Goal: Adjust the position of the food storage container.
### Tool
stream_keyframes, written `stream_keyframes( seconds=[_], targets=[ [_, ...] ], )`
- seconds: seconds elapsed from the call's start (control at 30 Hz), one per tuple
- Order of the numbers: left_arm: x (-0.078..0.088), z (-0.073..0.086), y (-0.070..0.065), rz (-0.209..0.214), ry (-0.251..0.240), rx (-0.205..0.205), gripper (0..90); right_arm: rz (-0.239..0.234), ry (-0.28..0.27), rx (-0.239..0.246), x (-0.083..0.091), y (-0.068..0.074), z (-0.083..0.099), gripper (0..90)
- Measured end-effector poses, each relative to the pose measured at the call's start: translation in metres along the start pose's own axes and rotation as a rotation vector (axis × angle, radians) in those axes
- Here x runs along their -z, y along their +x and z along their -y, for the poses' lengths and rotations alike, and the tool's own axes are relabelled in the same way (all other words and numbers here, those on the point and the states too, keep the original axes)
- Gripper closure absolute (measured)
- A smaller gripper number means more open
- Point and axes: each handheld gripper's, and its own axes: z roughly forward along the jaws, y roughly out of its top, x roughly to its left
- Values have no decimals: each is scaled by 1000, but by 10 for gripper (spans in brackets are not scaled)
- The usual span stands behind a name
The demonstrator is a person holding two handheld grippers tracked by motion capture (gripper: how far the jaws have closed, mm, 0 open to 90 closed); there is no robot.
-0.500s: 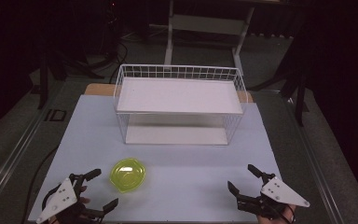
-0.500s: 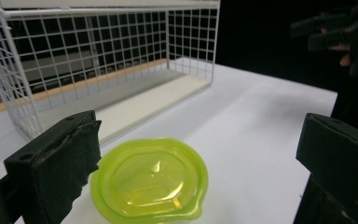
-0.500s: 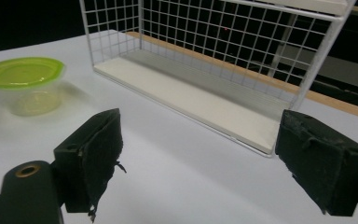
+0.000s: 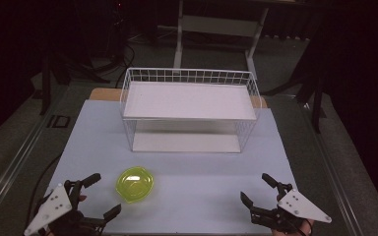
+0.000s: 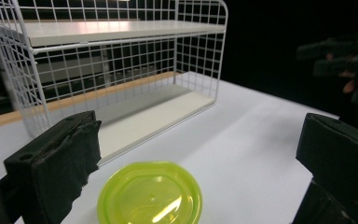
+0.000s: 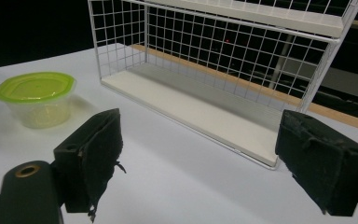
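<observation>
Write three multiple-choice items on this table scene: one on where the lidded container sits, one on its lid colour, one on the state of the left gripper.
1. Where is the container?
A. on the top shelf
B. on the table before the wire shelf
C. on the bottom shelf

2. Its lid is:
A. red
B. blue
C. yellow-green

3. The left hand-held gripper is:
A. open, empty
B. shut on the container
C. shut on the shelf

Answers:
1 B, it stands on the white table in front of the shelf.
2 C, the lid is yellow-green.
3 A, its jaws stand apart beside the container.

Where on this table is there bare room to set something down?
The sheet right of the green-lidded container, toward the right hand-held gripper, lies bare. Both boards of the wire shelf hold nothing. Crowding: the container beside the left hand-held gripper.
</observation>
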Motion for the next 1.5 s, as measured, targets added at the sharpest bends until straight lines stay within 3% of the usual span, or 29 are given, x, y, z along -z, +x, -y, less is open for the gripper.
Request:
stream_keyframes(
  seconds=[0.07,0.13,0.27,0.33,0.43,0.6,0.63,0.67,0.7,0.77,1.07,1.13,1.5],
  targets=[
    [2,-1,9,-4,8,7,32,0,-4,-1,0,1,-1,147],
    [4,0,20,3,15,9,171,-2,-7,-5,0,1,-1,147],
    [5,11,40,-66,56,39,358,-18,-1,-1,-2,5,0,147],
    [3,18,47,-92,94,65,482,-25,0,1,-3,6,0,147],
    [2,28,54,-105,164,61,601,-34,-1,7,-4,7,0,147],
    [-6,42,63,-142,298,96,797,-54,-4,17,-4,10,-1,147],
    [-6,42,63,-142,298,96,852,-54,-4,17,-4,10,-1,147],
    [-13,48,64,-160,370,98,852,-57,-5,21,-4,10,-1,147],
    [-16,50,64,-159,393,109,900,-66,-15,21,-4,11,-2,147],
    [-23,55,64,-151,444,116,900,-71,-14,25,-5,12,-2,147],
    [-41,66,65,-108,527,111,900,-83,-21,31,-3,13,-3,147],
    [-44,68,64,-86,528,134,900,-86,-20,30,-3,13,-3,147],
    [-62,70,52,-33,566,123,900,-94,-15,26,-3,14,-2,148]
  ],
)
